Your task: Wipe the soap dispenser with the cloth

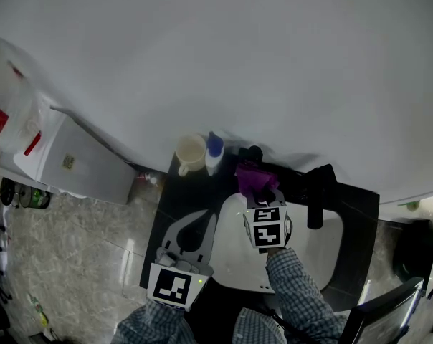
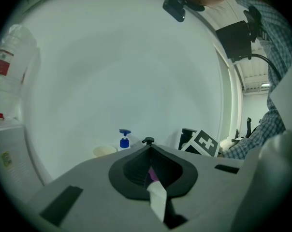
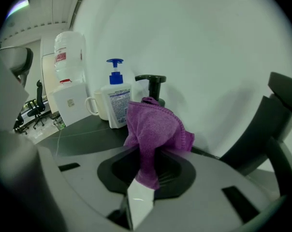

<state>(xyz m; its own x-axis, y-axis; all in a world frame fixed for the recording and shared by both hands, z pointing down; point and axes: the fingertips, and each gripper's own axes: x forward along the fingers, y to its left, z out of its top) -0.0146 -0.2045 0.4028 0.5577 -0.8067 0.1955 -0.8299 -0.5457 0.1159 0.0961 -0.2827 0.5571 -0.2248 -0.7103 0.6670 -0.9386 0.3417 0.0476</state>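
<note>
A purple cloth bunches up out of my right gripper, which is shut on it. The cloth hangs right in front of a black pump dispenser at the back of the dark counter; whether they touch I cannot tell. Just left of it stands a white bottle with a blue pump. My left gripper is low over the sink's left edge, jaws together and holding nothing.
A cream mug stands left of the bottles. A black faucet rises right of the cloth, over the white sink. A white water cooler stands left of the counter, by the tiled floor.
</note>
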